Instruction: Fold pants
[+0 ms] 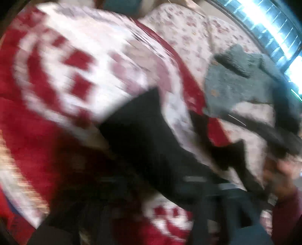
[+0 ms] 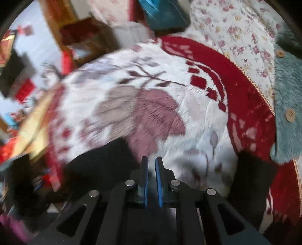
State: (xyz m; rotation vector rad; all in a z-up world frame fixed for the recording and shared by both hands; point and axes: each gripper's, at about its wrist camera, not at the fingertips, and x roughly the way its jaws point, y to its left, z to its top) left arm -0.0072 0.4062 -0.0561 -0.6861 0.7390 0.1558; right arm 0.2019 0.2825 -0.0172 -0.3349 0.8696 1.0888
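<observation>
The black pants [image 1: 139, 132] lie on a red and white blanket [image 1: 62, 62]. The left wrist view is badly smeared. My left gripper [image 1: 152, 181] shows only as dark blurred fingers at the bottom, with black cloth running between them; whether they press on it I cannot tell. My right gripper [image 2: 152, 164] hovers over the blanket [image 2: 169, 105], its blue pads [image 2: 145, 175] nearly touching with nothing between them. Black pants cloth [image 2: 105, 156] lies to its left, and more black cloth [image 2: 253, 179] to its right. A hand [image 1: 279, 169] holds that right gripper [image 1: 283, 143] at the right edge.
A fluffy grey-blue cardigan [image 2: 288, 113] with wooden buttons lies at the right on a floral sheet [image 2: 236, 28]; it also shows in the left wrist view as a cardigan [image 1: 236, 84]. A teal box [image 2: 166, 17] sits at the back. A bright window [image 1: 273, 24] is at the upper right.
</observation>
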